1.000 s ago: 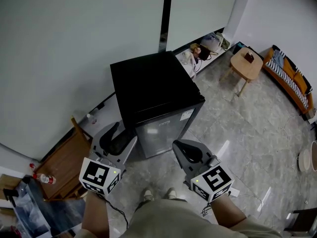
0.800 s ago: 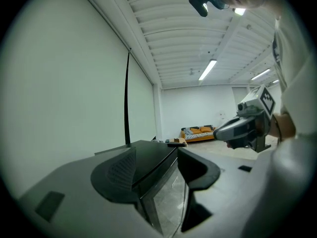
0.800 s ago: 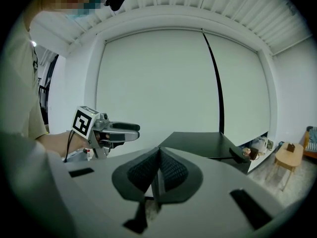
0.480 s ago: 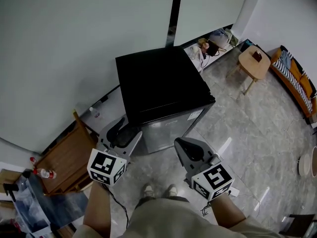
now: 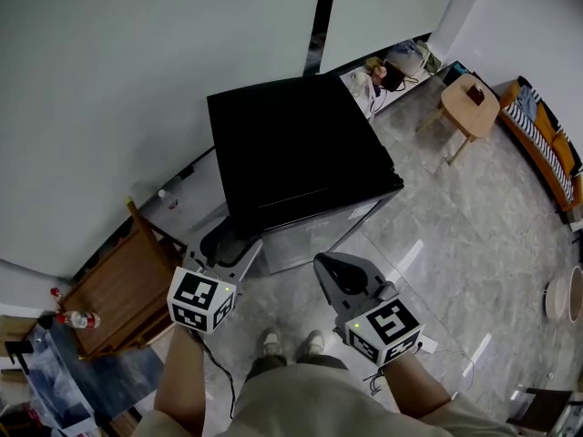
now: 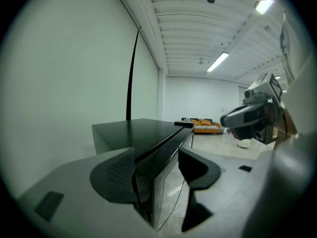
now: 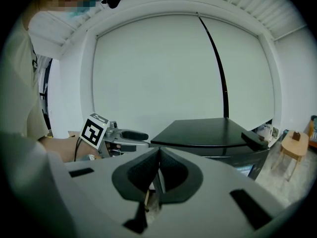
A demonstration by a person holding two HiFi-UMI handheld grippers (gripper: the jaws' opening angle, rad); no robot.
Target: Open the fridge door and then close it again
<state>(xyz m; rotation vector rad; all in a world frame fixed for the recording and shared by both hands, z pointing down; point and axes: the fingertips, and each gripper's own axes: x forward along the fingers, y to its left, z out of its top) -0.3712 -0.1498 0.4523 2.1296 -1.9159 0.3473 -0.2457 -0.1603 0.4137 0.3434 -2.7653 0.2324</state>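
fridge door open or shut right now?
Shut. In the head view the fridge door lies flush under the black top, with no gap or swung-out edge.

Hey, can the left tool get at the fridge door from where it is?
Probably yes: the left tool, jaws just opened wider, has the corner of the fridge door between them; nothing blocks.

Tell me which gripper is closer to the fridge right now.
Left. The left gripper is at the near left corner of the fridge; its jaws have just been opening, that corner between them. The right gripper, shut, hangs before the door, apart from it.
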